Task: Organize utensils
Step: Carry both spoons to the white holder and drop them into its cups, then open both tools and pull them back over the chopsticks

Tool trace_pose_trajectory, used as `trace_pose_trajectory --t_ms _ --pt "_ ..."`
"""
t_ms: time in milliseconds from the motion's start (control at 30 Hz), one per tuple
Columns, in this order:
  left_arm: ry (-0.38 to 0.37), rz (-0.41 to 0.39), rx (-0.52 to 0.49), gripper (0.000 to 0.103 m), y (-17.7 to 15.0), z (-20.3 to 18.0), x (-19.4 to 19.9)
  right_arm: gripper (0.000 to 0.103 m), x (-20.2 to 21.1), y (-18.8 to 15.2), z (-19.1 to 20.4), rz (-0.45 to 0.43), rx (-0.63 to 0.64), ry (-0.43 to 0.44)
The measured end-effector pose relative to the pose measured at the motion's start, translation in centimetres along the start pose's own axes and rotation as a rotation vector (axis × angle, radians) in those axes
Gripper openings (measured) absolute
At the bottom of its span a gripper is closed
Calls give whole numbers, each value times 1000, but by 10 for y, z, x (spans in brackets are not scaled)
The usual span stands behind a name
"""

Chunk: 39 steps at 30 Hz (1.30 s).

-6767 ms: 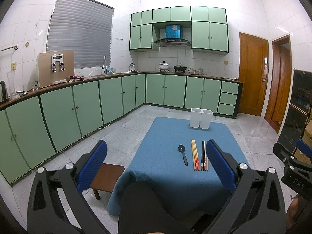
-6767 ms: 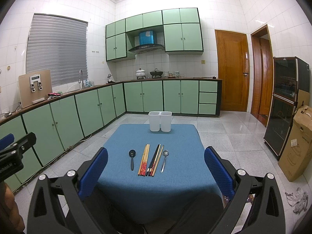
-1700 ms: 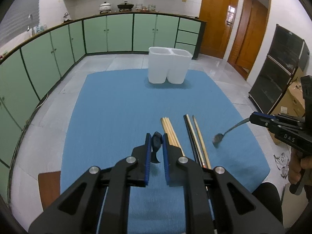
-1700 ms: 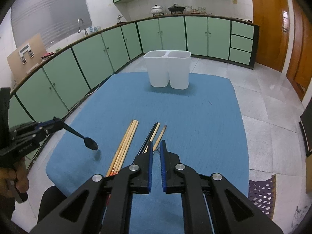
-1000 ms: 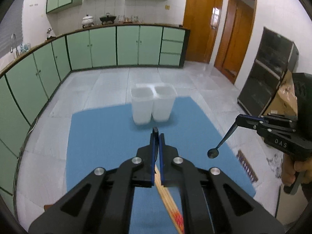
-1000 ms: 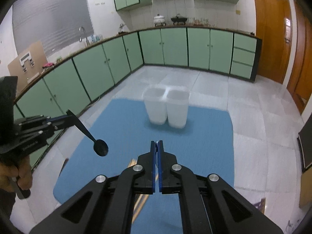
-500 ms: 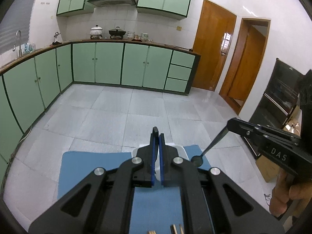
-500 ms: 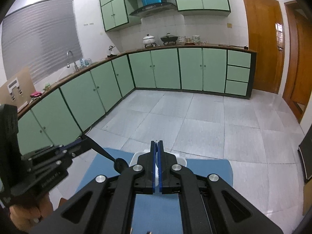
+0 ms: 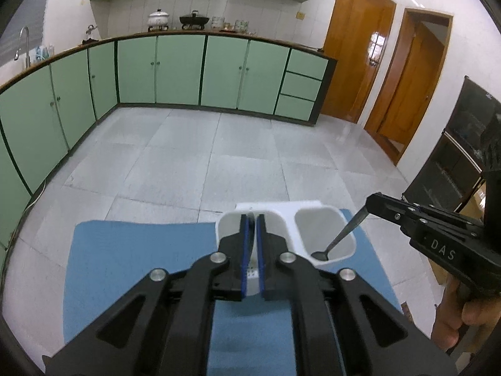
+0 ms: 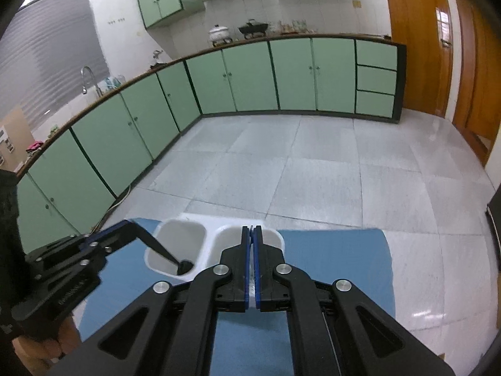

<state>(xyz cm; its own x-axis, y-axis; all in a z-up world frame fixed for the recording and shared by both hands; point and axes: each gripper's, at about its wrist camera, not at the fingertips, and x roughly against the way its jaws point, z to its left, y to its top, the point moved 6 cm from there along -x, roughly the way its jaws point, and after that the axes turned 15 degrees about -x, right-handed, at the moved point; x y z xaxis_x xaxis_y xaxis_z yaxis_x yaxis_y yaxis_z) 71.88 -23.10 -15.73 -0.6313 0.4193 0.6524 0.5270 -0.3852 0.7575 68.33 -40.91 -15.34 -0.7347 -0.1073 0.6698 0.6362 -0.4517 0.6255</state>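
Observation:
A white two-compartment holder (image 9: 325,219) stands at the far edge of the blue table (image 9: 141,257). My left gripper (image 9: 252,219) is shut on a black spoon; the right wrist view shows the black spoon (image 10: 184,265) hanging bowl-down over the rim of the holder's left compartment (image 10: 178,241). My right gripper (image 10: 251,230) is shut on a metal spoon; the left wrist view shows the metal spoon (image 9: 339,239) pointing bowl-down at the near rim of the right compartment. The chopsticks are out of view.
Green base cabinets (image 9: 188,72) run along the far wall and the left side. Wooden doors (image 9: 353,69) are at the back right and a dark cabinet (image 9: 460,163) stands at the right. Grey tiled floor (image 10: 313,169) lies beyond the table.
Both grippers have tipped downward and come in over the holder. Each spoon's bowl has dropped from above the holder to the rim of its compartment.

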Motion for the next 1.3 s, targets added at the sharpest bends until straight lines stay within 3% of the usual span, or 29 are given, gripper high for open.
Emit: trace_pose_trajectory --t_ms 33,100,333,467,633,767,1033,1200,1300 --pt "8 1 2 19 -1 2 2 6 0 -1 -3 -1 -12 -2" --pt "23 -14 10 40 -2 6 13 8 5 -1 -5 -4 -22 -4" --pt "56 -79 -11 63 -4 9 81 22 60 -14 -14 -56 -26 11" --pt "111 -112 -71 78 -38 3 137 30 109 -51 -24 -112 16 1" --pt "134 -120 -96 83 -110 -15 194 44 168 -140 -40 -163 74 -14" --pt "153 -113 -106 85 -184 -39 230 46 195 -221 -46 -151 105 -26" --pt "126 -30 -69 85 -311 -76 244 49 200 -360 -55 -46 98 -27" --pt "133 8 5 85 -346 -73 246 49 191 -411 -39 -1 149 -14" --pt "142 2 57 85 -354 -63 253 49 185 -421 -25 -6 205 -22"
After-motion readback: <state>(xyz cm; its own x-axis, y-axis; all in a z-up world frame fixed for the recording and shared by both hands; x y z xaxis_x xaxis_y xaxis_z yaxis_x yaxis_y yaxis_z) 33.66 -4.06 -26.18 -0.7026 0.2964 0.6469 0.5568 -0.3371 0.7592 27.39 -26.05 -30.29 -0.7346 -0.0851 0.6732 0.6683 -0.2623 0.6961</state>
